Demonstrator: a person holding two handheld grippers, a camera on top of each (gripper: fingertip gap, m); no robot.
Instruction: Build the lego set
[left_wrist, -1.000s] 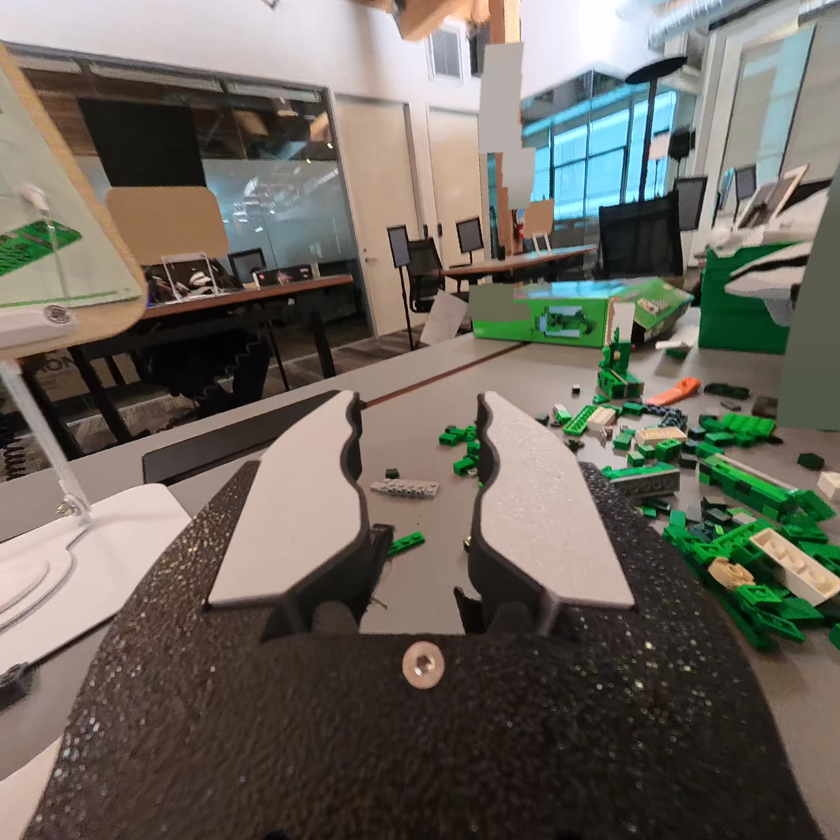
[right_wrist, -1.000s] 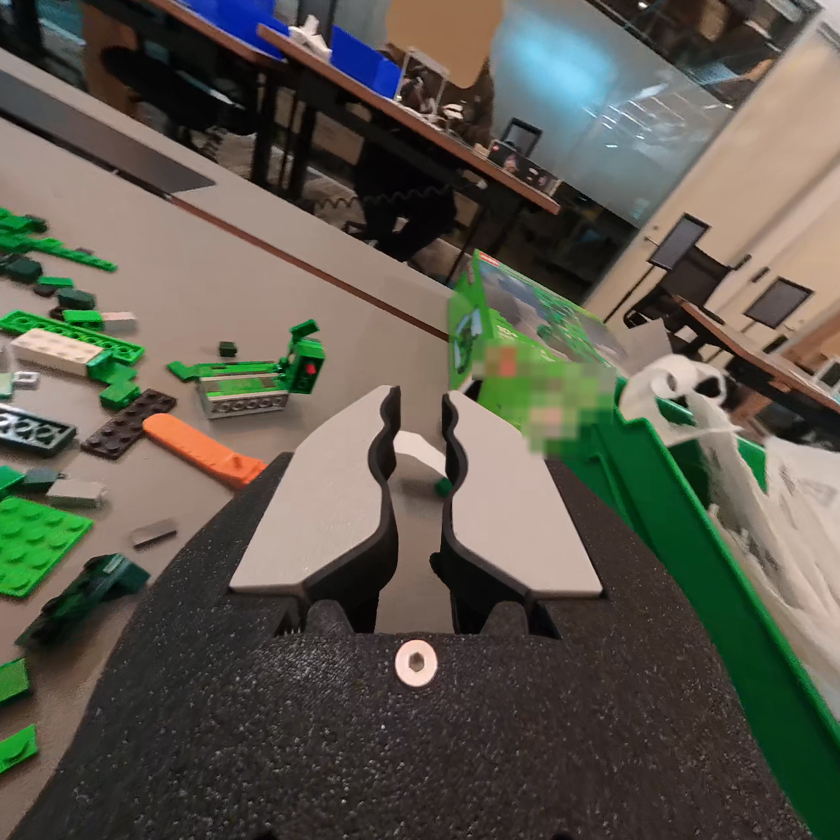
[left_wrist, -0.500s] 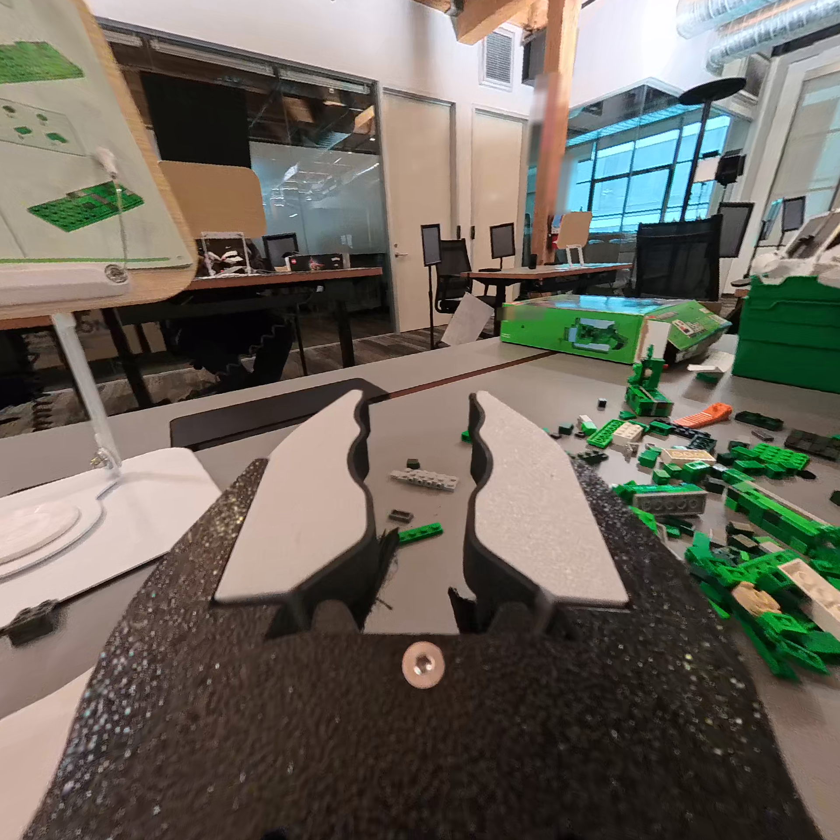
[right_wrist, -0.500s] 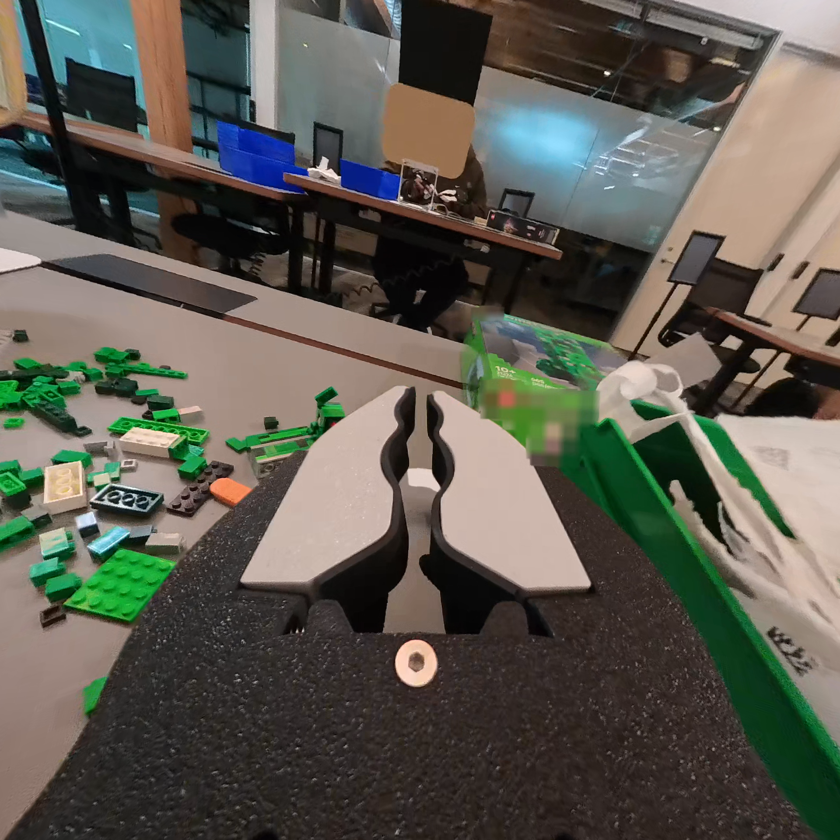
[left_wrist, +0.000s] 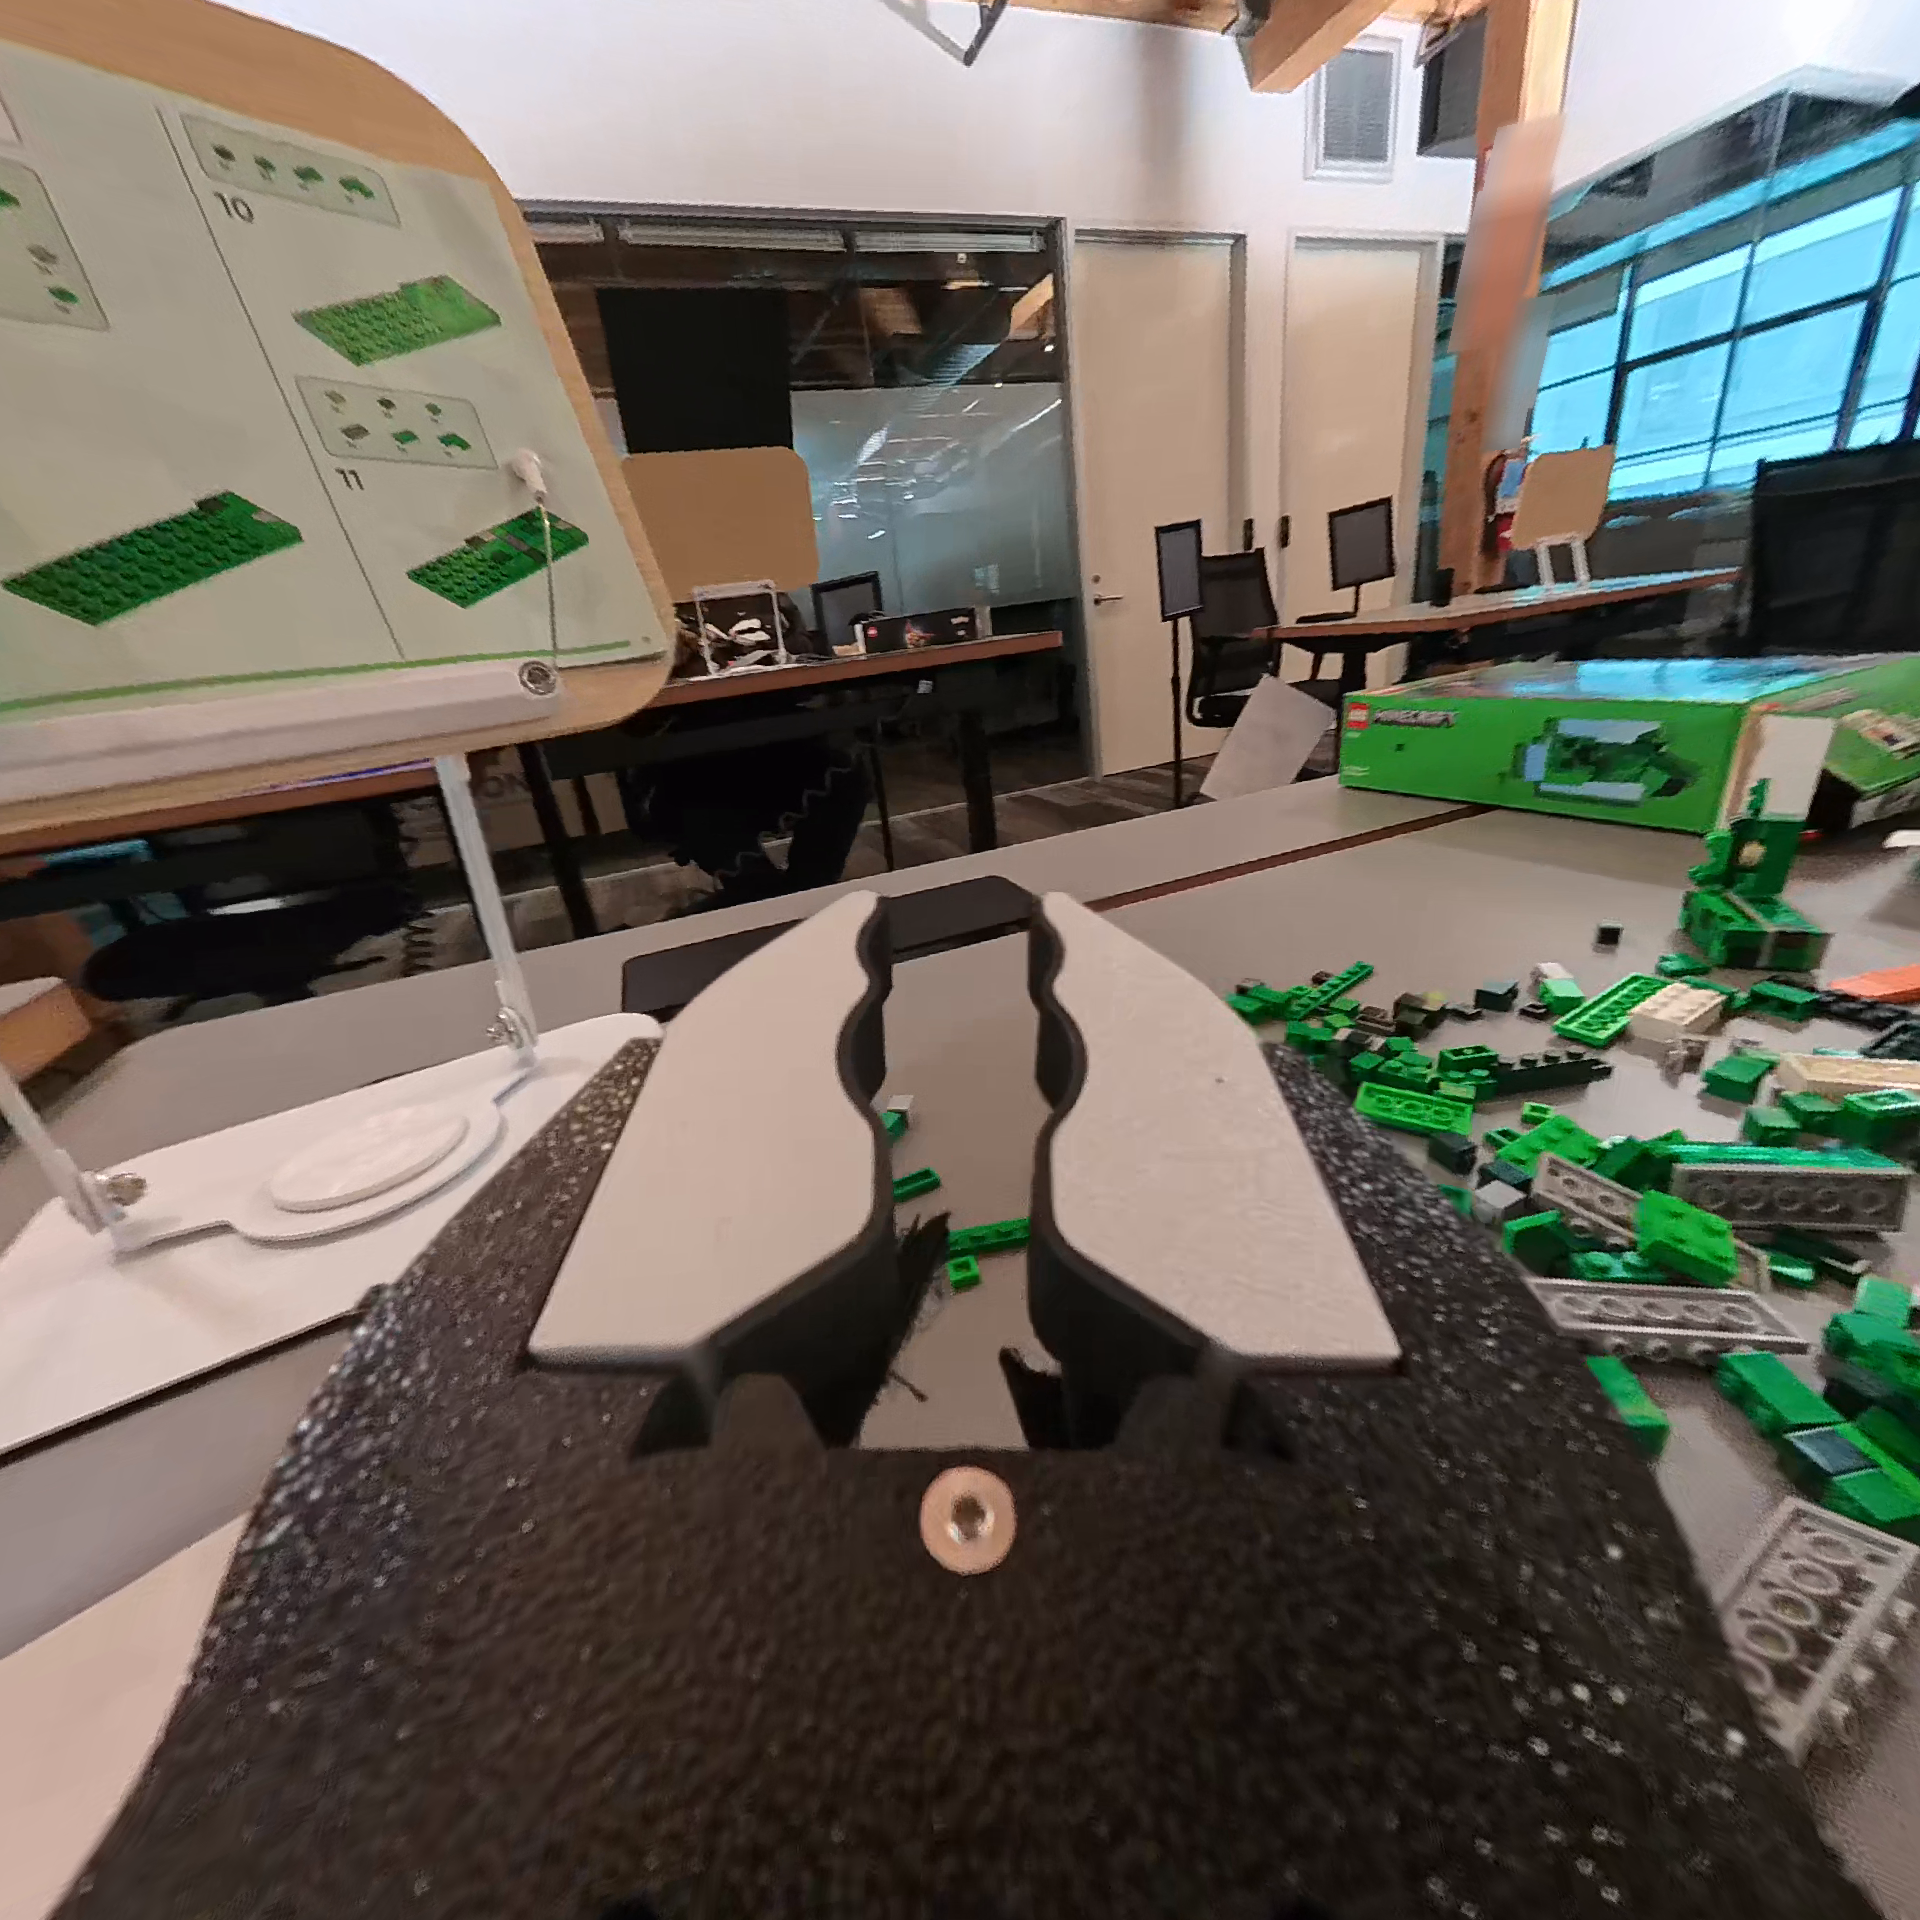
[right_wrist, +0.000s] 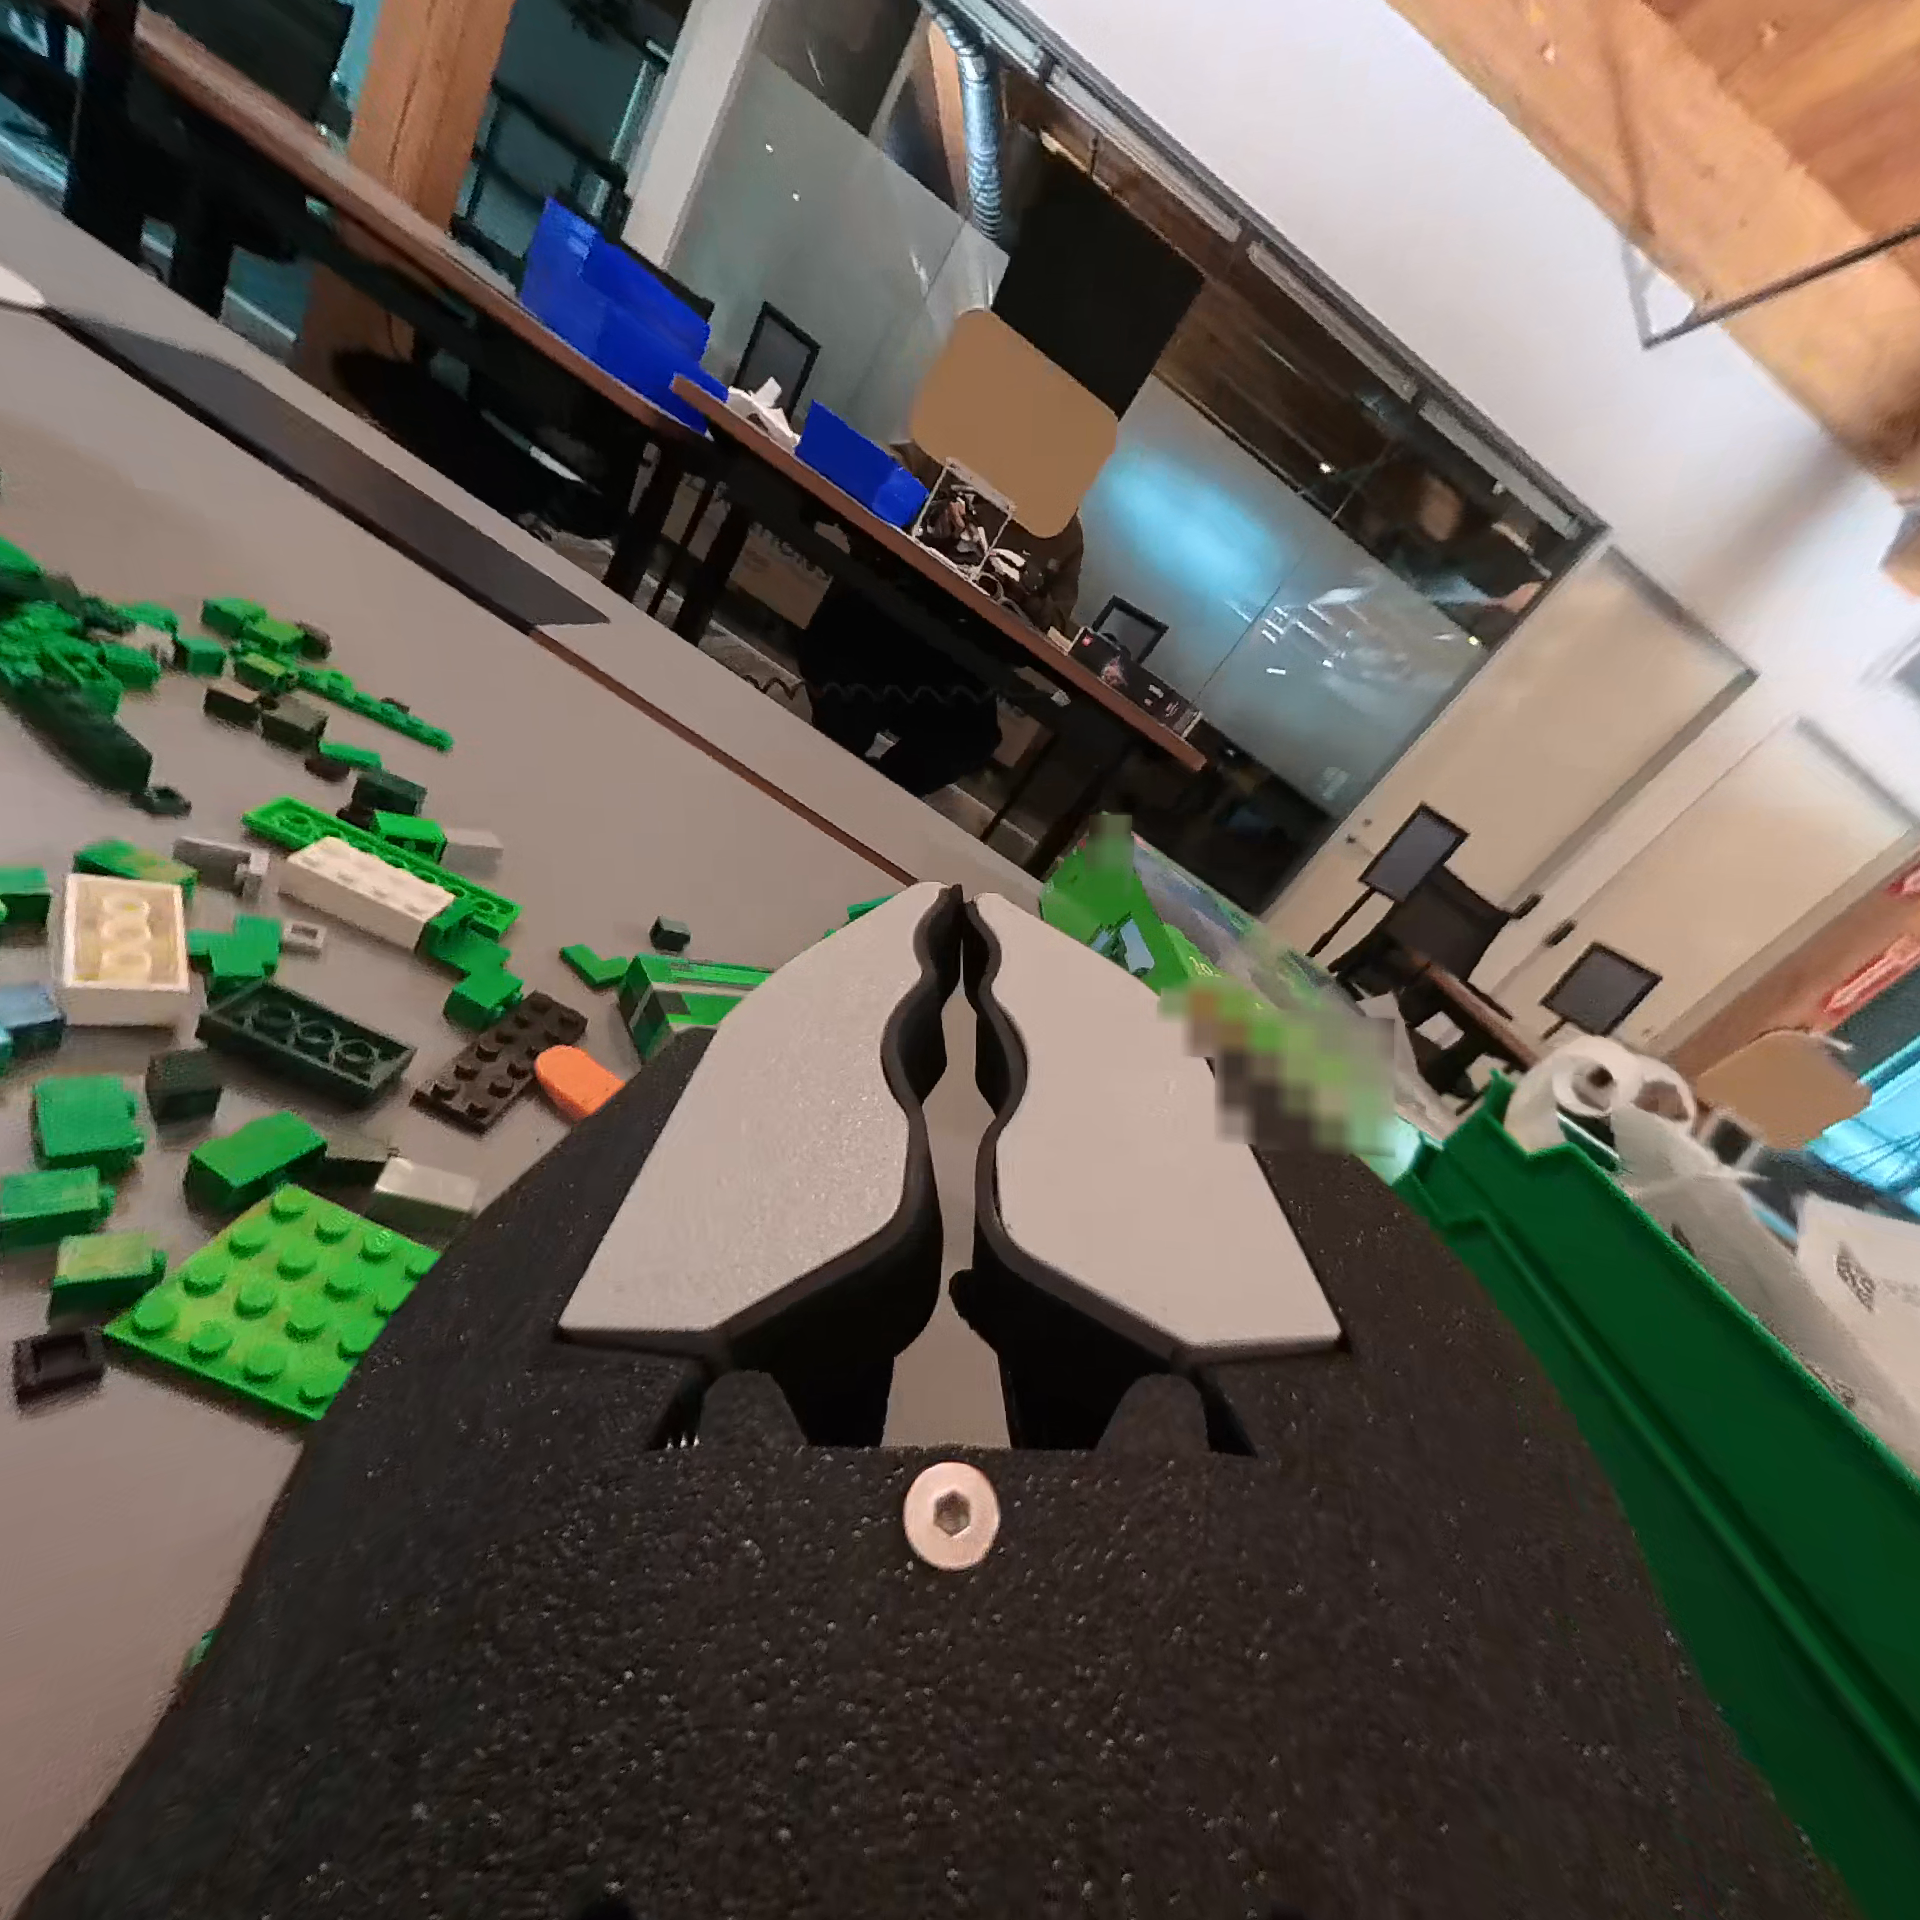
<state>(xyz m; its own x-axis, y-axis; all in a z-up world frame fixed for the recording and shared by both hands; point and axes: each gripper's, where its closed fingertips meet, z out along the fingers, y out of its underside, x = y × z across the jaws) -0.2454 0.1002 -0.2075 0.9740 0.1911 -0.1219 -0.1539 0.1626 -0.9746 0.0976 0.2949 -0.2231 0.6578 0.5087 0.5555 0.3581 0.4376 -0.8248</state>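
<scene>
The left gripper hangs spread and empty over the grey table — loose green Lego pieces scatter to its right, the instruction booklet stands far left. The right gripper is pressed together, empty, a green plate near left.

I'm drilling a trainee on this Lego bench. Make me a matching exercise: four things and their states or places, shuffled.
Things:
1. left tool
2. right tool
3. instruction booklet
4. orange piece

States or places:
A. propped on a stand
B. fingers shut, nothing held
C. on the table beside a black studded plate
D. fingers apart, nothing held

Pairs: 1-D, 2-B, 3-A, 4-C
</scene>
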